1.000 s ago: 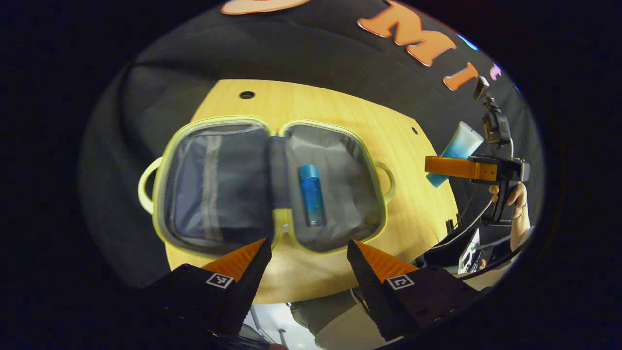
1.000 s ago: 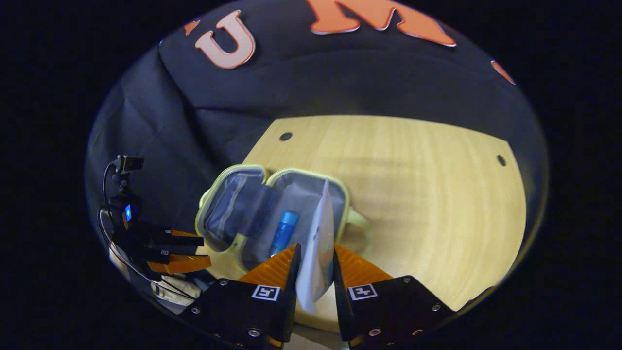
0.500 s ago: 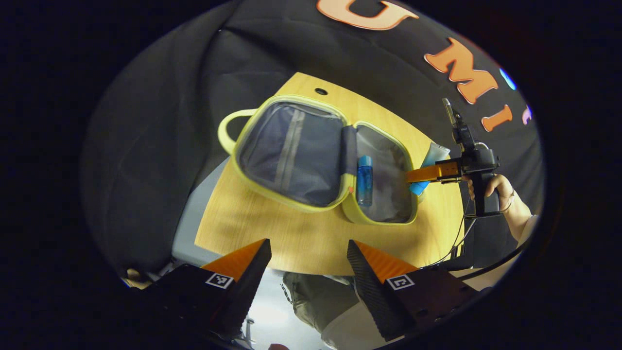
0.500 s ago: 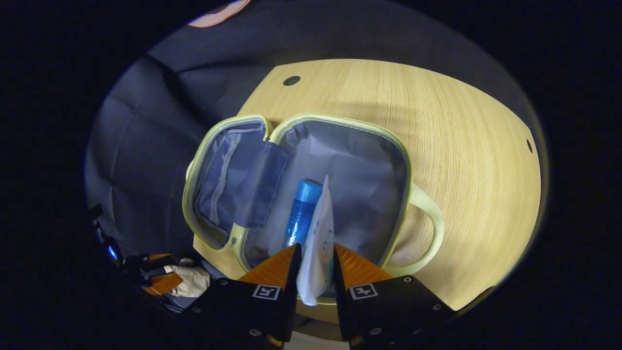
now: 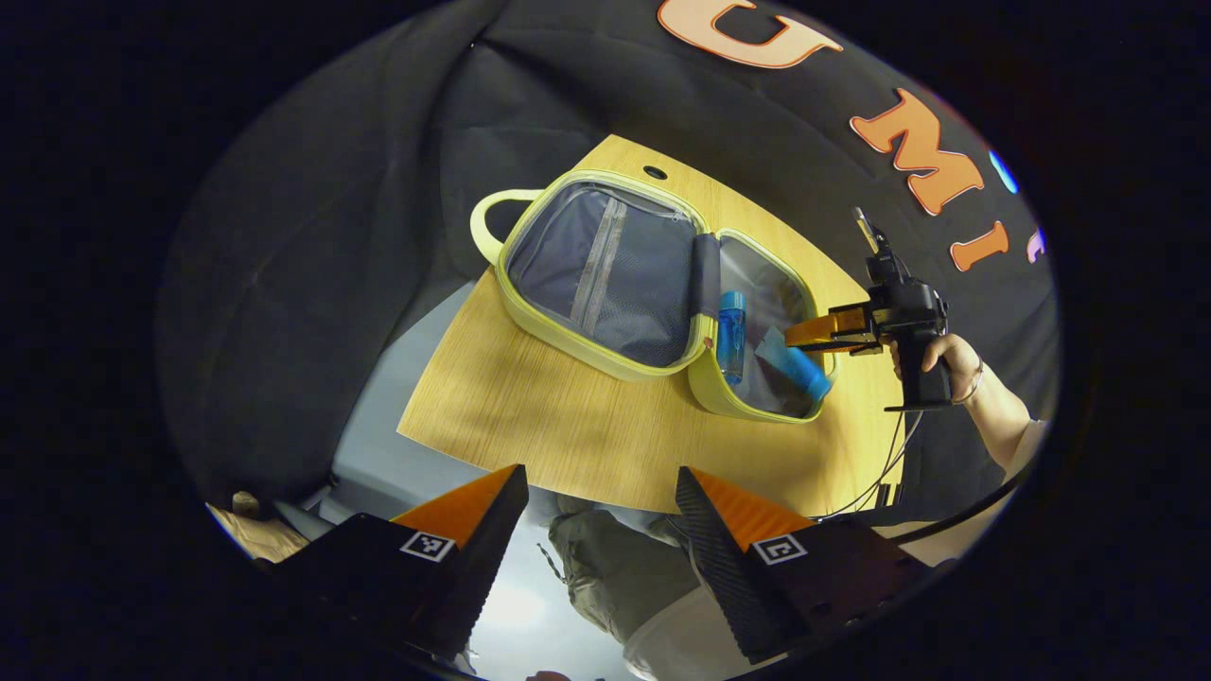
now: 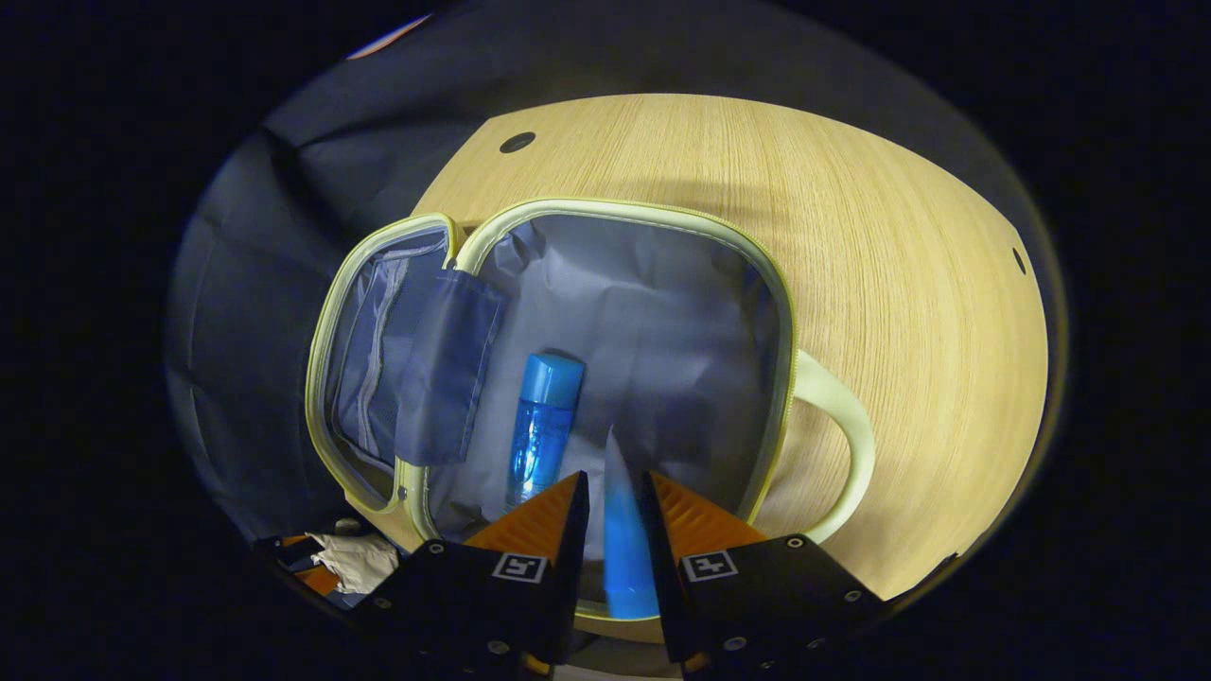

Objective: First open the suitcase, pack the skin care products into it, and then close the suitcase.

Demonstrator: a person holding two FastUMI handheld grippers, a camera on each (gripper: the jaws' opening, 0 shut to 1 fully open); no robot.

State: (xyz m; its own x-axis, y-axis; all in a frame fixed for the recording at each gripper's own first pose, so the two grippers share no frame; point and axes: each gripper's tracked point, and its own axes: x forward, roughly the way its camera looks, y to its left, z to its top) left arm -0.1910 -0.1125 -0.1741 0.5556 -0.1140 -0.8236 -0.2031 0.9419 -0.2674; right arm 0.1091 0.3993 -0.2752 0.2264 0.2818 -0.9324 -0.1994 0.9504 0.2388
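The yellow-green suitcase (image 5: 568, 339) lies open on the wooden table (image 5: 577, 440), both grey-lined halves flat. A blue bottle (image 5: 729, 336) rests in its right half beside the hinge. My right gripper (image 5: 793, 334), held by a hand (image 5: 946, 357), hovers over that half, shut on a blue and white tube (image 5: 793, 365) that slants down into it. In the right gripper view the tube (image 6: 624, 544) sits pinched between the fingers of my right gripper (image 6: 613, 492), just right of the bottle (image 6: 539, 426), over the suitcase (image 6: 662, 212). My left gripper (image 5: 601, 494) stays open and holds nothing, off the table's near edge.
The suitcase has a looped handle (image 6: 845, 421) on its right side, with bare table (image 6: 908, 284) beyond it. Small holes (image 5: 655, 173) mark the table's far corners. A person's trouser leg (image 5: 605, 567) shows below the near edge.
My right gripper has come down with the tube into the suitcase's right half. My left gripper has drawn back and to the left, away from the suitcase.
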